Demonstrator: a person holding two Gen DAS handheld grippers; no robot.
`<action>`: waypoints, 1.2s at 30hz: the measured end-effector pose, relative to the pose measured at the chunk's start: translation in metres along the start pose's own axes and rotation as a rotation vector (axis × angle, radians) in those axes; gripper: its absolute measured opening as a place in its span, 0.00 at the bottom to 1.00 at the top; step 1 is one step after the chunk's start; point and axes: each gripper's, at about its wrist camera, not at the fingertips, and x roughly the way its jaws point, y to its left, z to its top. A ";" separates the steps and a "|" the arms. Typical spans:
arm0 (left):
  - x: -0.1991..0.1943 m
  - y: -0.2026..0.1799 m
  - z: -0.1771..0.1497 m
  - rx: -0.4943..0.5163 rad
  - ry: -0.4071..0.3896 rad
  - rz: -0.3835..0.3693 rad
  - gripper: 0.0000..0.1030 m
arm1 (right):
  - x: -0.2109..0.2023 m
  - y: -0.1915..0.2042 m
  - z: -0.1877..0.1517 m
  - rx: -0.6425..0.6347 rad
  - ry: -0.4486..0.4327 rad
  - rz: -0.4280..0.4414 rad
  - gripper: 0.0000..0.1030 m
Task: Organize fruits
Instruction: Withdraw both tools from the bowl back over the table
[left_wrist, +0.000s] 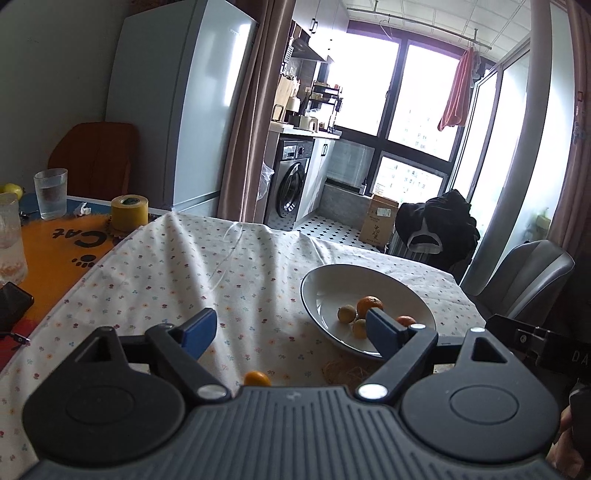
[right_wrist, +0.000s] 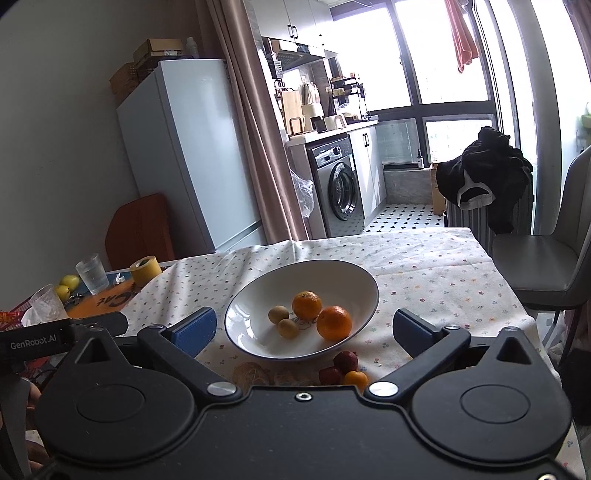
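A white bowl (right_wrist: 343, 280) (left_wrist: 332, 284) sits on the flowered tablecloth. Inside it lie two oranges (right_wrist: 334, 322) (left_wrist: 369, 304) and two small yellow-green fruits (right_wrist: 278, 314) (left_wrist: 347, 313). In front of the bowl on the cloth are two dark red fruits (right_wrist: 346, 361) and a small orange fruit (right_wrist: 356, 379). Another small orange fruit (left_wrist: 257, 379) lies just ahead of my left gripper (left_wrist: 291, 330), which is open and empty, left of the bowl. My right gripper (right_wrist: 304, 328) is open and empty too, its fingers spread to either side of the bowl's near rim.
Left of the cloth an orange mat holds a water glass (left_wrist: 51, 194), a yellow tape roll (left_wrist: 129, 212), another glass (left_wrist: 9, 240) and a dark phone (left_wrist: 13, 304). A grey chair (right_wrist: 546, 266) stands at the table's right. Straw-like fibres (right_wrist: 251, 373) lie near the bowl.
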 end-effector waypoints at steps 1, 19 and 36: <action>-0.001 0.001 0.000 0.002 0.004 0.004 0.84 | -0.001 0.001 0.000 0.003 0.003 0.000 1.00; -0.037 0.014 -0.010 0.021 0.035 0.038 0.84 | -0.034 0.009 -0.012 -0.037 0.036 -0.012 1.00; -0.029 0.027 -0.024 0.043 0.095 0.072 0.84 | -0.027 0.005 -0.026 -0.065 0.078 -0.056 1.00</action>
